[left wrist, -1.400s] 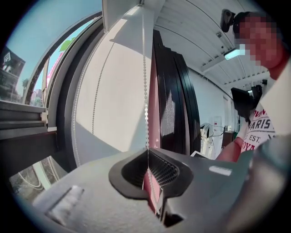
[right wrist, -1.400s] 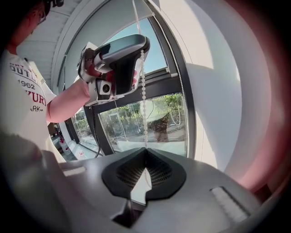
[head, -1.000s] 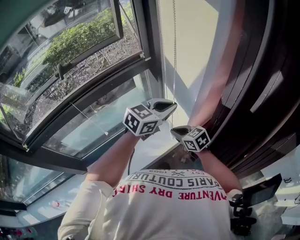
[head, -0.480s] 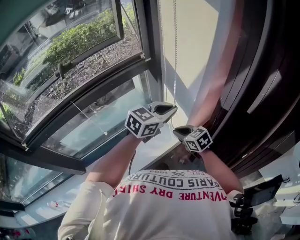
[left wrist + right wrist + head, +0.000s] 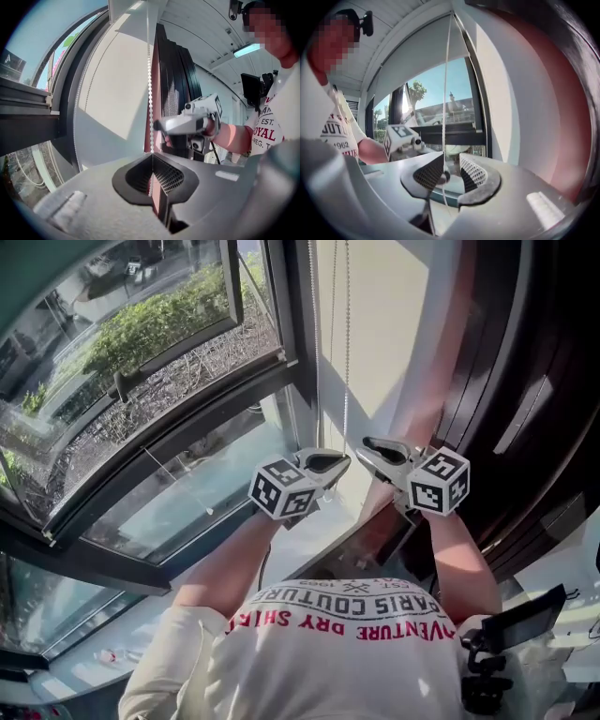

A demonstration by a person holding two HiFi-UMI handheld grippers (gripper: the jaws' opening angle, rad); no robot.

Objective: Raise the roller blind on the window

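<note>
Fingers of the left gripper (image 5: 152, 158) are pressed together on the bead chain (image 5: 149, 84), which vanishes into their seam. Those of the right gripper (image 5: 451, 164) have just been opening and stand apart. The chain hangs between them, close to one pad but unpinched. Only the upper part of the window is covered by the roller blind (image 5: 417, 61), whose roller is cut off at the top. The chain's lower end is hidden behind the gripper bodies.

Strong daylight enters through the window (image 5: 169, 352) from 10 o'clock. Sunlit wall (image 5: 384, 315) at 12 o'clock, diagonal shadow below it. Fisheye bending at edges; gripper views vignetted, foregrounds soft.
</note>
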